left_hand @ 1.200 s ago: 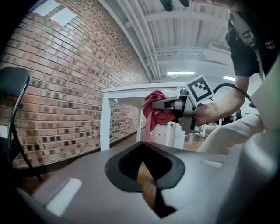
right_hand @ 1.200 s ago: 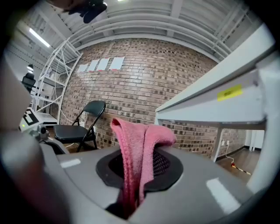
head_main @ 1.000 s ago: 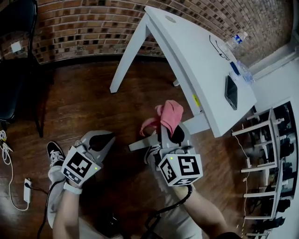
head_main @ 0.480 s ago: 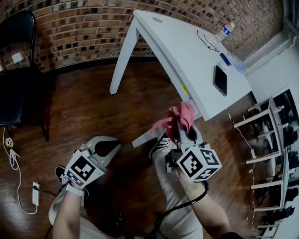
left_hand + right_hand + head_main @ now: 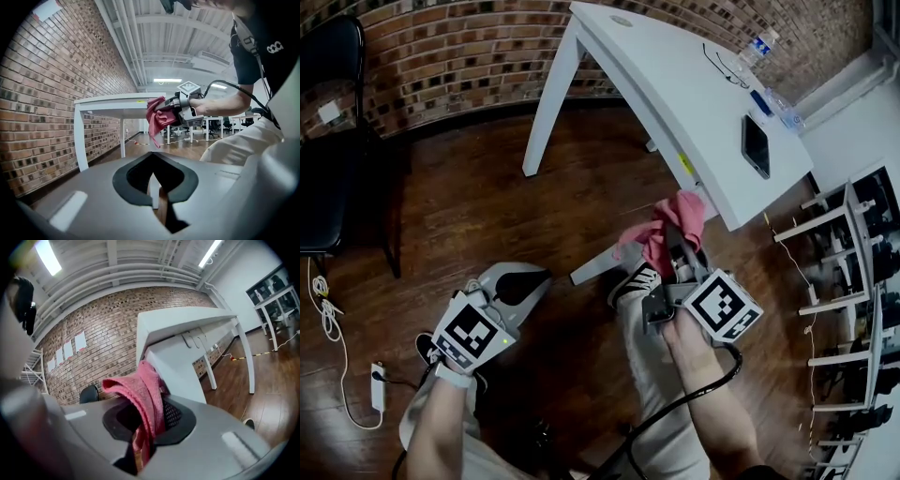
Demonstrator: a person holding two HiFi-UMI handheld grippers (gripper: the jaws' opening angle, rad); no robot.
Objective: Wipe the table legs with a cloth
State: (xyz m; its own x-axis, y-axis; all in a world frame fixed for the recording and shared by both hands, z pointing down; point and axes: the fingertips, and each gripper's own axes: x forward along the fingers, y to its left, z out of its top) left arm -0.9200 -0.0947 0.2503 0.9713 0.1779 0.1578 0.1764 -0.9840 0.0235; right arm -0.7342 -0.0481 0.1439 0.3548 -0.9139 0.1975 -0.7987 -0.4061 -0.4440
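1. Right now the pink cloth is pinched between the fingers of the right gripper, held up at the near corner of the white counter.
2. From the head view its bunched bulk sits at the counter edge. A loose tail trails off toward 8 o'clock, so its long axis runs roughly 2 to 8.
3. In the right gripper view the cloth rises from the closed fingers of the right gripper toward 12 o'clock, and a fold droops to 9. It lies against or just before the white leg; I cannot tell whether they touch.
4. That leg slants from under the corner down toward 8 o'clock.
5. Meanwhile the left gripper hangs low at 7 o'clock, well apart from the counter. In its own view, the left gripper has its fingers pressed together on nothing.
6. On the counter lie a clear bottle, contents not discernible, a dark phone and glasses.
7. At 9 o'clock a black chair stands by the brick wall.
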